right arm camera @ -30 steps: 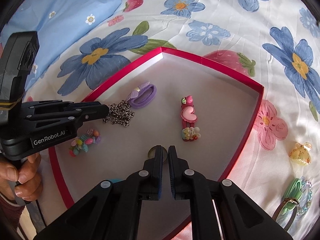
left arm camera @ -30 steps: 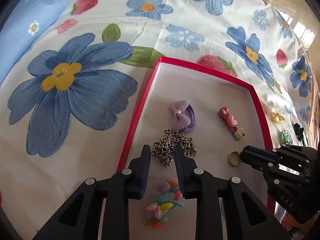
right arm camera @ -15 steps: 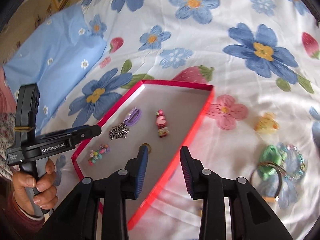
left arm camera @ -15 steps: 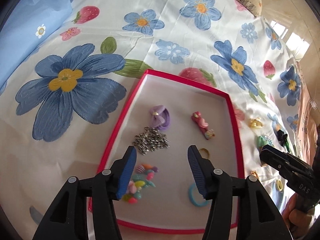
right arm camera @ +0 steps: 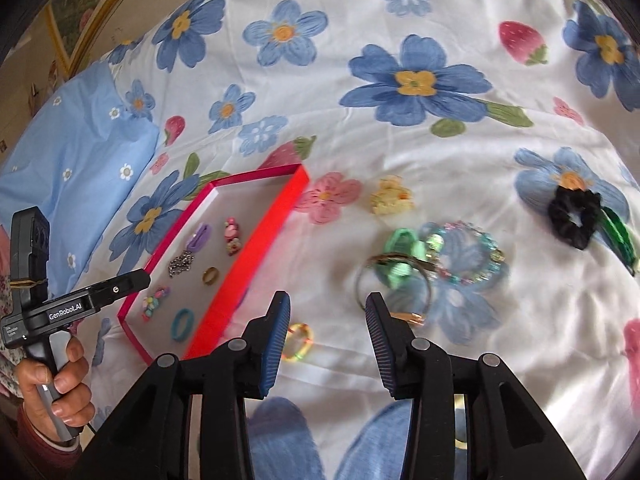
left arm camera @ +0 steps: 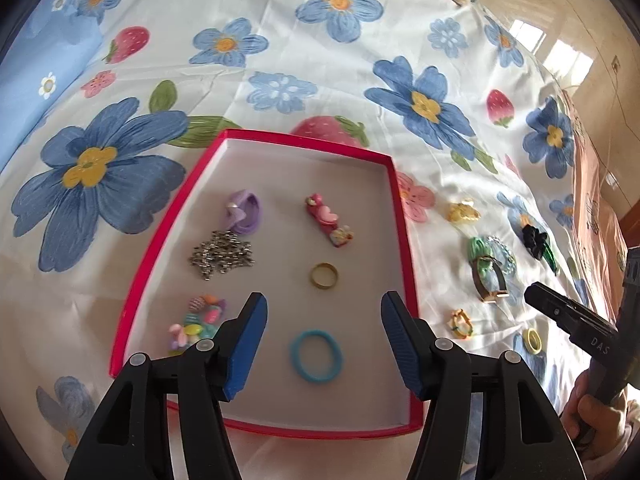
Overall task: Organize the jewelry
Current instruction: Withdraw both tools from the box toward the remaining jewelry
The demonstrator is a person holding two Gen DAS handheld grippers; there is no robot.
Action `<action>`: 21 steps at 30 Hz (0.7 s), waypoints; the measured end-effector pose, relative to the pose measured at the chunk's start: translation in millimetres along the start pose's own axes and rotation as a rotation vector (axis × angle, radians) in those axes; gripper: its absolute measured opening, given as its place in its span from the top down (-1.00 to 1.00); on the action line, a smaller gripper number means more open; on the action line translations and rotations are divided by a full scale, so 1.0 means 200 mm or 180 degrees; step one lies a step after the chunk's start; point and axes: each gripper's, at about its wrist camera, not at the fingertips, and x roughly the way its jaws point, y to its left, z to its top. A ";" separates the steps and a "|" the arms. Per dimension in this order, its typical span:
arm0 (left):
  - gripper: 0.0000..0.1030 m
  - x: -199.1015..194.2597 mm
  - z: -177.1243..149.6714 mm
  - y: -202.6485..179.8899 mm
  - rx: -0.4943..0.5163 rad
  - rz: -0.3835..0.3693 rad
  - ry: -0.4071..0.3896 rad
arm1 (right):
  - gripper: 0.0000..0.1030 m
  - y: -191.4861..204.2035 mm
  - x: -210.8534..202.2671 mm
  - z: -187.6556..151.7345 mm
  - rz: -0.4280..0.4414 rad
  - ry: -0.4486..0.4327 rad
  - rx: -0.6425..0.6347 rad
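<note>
A red-rimmed tray (left arm camera: 404, 216) lies on the flowered bedsheet. It holds a purple bow tie (left arm camera: 245, 213), a silver chain (left arm camera: 222, 254), a pink hair clip (left arm camera: 330, 226), a gold ring (left arm camera: 324, 275), a beaded piece (left arm camera: 198, 322) and a blue hair band (left arm camera: 316, 356). My left gripper (left arm camera: 322, 340) is open and empty above the tray's near half. My right gripper (right arm camera: 327, 336) is open and empty over the sheet right of the tray (right arm camera: 256, 256). Ahead of it lie a green clip with a beaded bracelet (right arm camera: 432, 256) and a small neon band (right arm camera: 298, 340).
Loose items on the sheet: a yellow clip (right arm camera: 390, 200), a black scrunchie (right arm camera: 574, 218) with a green strip, a gold bangle (right arm camera: 394, 288), a yellow ring (left arm camera: 533, 339). A blue pillow (right arm camera: 68, 152) lies at the left. The right gripper's body shows in the left wrist view (left arm camera: 576, 320).
Both grippers opened and pulled back from the tray. The gold ring was let go in the tray. The right gripper swung right over the loose items.
</note>
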 end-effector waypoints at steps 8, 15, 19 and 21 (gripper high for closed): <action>-0.15 0.02 0.02 -0.15 0.0215 -0.0071 0.0037 | 0.19 -0.15 -0.08 -0.04 -0.0099 -0.0067 0.0148; -0.15 0.07 0.04 -0.26 0.0361 -0.0112 0.0072 | 0.19 -0.23 -0.12 -0.05 -0.0148 -0.0103 0.0233; -0.15 0.10 0.05 -0.33 0.0428 -0.0134 0.0099 | 0.19 -0.27 -0.13 -0.06 -0.0167 -0.0108 0.0275; -0.15 0.13 0.06 -0.36 0.0476 -0.0157 0.0120 | 0.19 -0.29 -0.13 -0.07 -0.0178 -0.0109 0.0292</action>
